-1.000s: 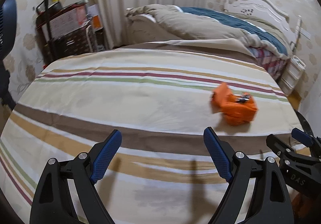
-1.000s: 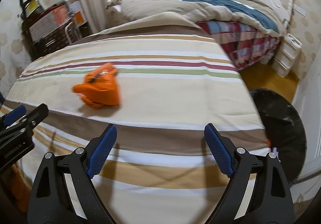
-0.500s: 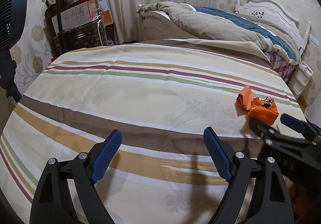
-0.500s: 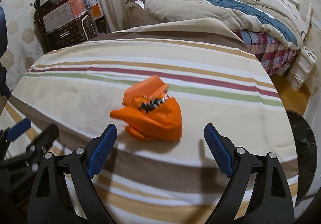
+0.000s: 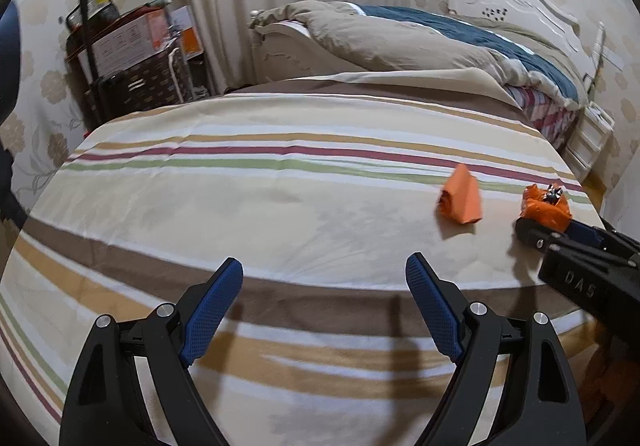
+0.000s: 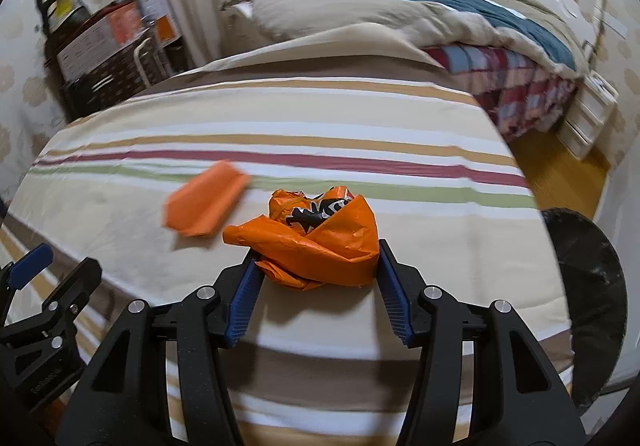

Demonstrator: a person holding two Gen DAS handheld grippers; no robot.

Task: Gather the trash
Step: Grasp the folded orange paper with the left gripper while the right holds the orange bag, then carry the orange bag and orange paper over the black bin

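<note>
The right gripper (image 6: 318,266) has just been closing its jaws, and a crumpled orange wrapper (image 6: 320,242) now sits between them, its sides touching both blue pads; the grasp looks snug, taken low where the wad bulges so the thin film cannot slip out. Seen from the left wrist, that same wrapper (image 5: 546,206) lies at three o'clock, at the tip of the right gripper (image 5: 560,236). A second piece of trash, a flat orange scrap (image 6: 204,206), is blurred at ten o'clock of the wrapper, just beside it and apart from both tools; whether it rests on the cloth or is tumbling cannot be told. The left gripper (image 5: 324,298) hovers with jaws spread wide and nothing between them, probably waiting for that scrap (image 5: 460,200), which lies at one o'clock of it. Both pieces rest on a striped sheet (image 6: 360,126) covering the bed. A black bin (image 6: 588,298), partly seen at three o'clock beyond the bed's edge, seems the likely destination.
</note>
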